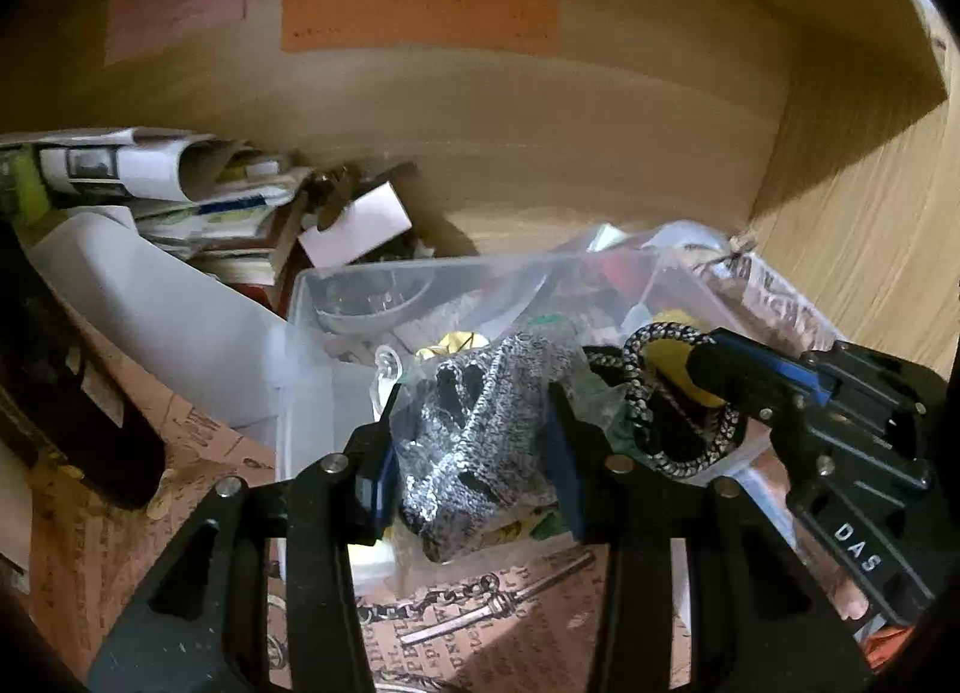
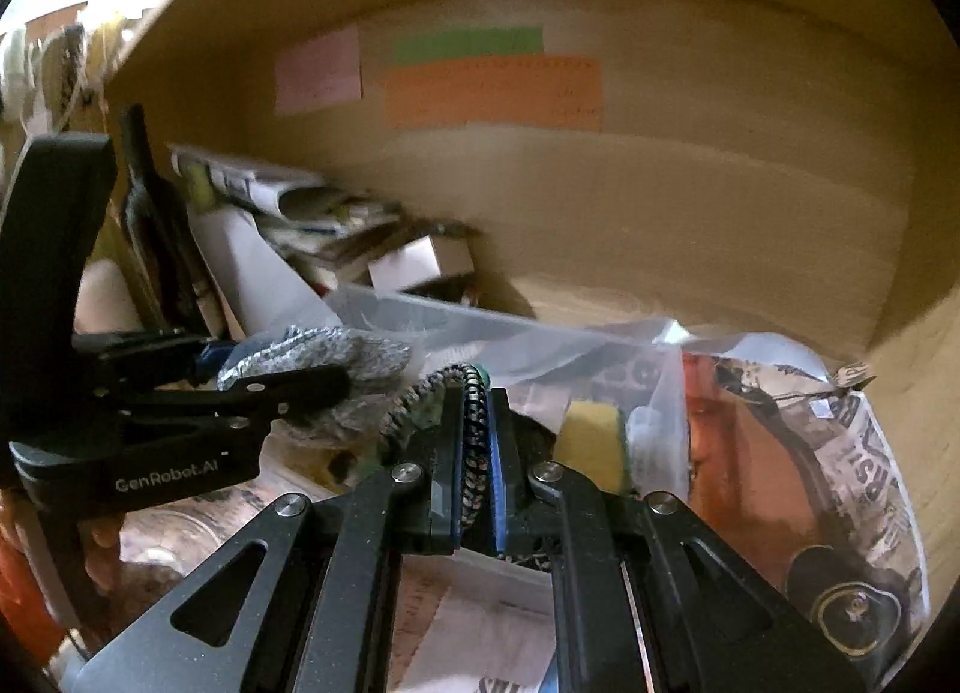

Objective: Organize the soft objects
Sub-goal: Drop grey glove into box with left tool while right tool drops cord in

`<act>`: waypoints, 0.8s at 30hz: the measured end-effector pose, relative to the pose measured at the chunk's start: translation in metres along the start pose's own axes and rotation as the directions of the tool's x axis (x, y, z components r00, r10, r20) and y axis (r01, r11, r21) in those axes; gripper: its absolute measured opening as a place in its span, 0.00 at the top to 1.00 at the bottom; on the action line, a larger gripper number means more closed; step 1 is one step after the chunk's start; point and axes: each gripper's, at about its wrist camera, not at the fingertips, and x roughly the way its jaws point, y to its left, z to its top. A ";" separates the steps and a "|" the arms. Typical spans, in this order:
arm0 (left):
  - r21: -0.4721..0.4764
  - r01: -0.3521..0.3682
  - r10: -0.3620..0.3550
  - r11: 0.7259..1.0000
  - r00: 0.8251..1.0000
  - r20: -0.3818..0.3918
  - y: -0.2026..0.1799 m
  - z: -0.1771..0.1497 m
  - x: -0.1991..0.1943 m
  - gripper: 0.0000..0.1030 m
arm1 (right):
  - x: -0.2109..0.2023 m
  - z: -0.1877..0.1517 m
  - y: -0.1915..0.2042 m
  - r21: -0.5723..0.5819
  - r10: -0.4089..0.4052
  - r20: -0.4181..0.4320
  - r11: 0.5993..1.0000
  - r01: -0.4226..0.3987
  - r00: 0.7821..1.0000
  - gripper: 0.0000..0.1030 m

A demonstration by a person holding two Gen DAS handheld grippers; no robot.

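My left gripper (image 1: 474, 441) is shut on a grey speckled knit cloth (image 1: 480, 435) and holds it over the front of a clear plastic bin (image 1: 312, 333). My right gripper (image 2: 474, 447) is shut on a black-and-white braided cord (image 2: 474, 429); in the left wrist view the cord (image 1: 678, 399) hangs as a loop from the right gripper (image 1: 720, 375) just right of the cloth. In the right wrist view the left gripper (image 2: 336, 381) with the knit cloth (image 2: 324, 357) shows at left. A yellow sponge (image 2: 591, 441) lies in the bin.
The bin sits in a wooden cabinet (image 1: 540, 153) with coloured paper notes (image 1: 420, 12) on the back wall. Stacked papers and booklets (image 1: 180, 183) lie at back left. A dark bottle (image 2: 156, 213) stands at left. A newsprint-pattern bag (image 2: 840, 453) is at right.
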 end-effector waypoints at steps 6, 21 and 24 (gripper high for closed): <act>0.011 0.005 -0.005 1.000 1.000 -0.020 0.001 -0.003 0.004 0.50 | 0.012 -0.006 0.002 -0.042 -0.032 -0.053 0.999 0.030 0.998 0.88; 0.008 0.010 -0.011 1.000 0.987 0.161 0.000 0.003 -0.071 0.34 | -0.033 0.010 0.006 -0.037 -0.059 0.063 0.997 0.062 0.996 0.59; 0.019 0.001 -0.006 1.000 0.974 0.227 -0.005 0.003 -0.095 0.32 | -0.057 0.017 0.008 -0.026 -0.060 0.121 0.998 0.064 0.991 0.50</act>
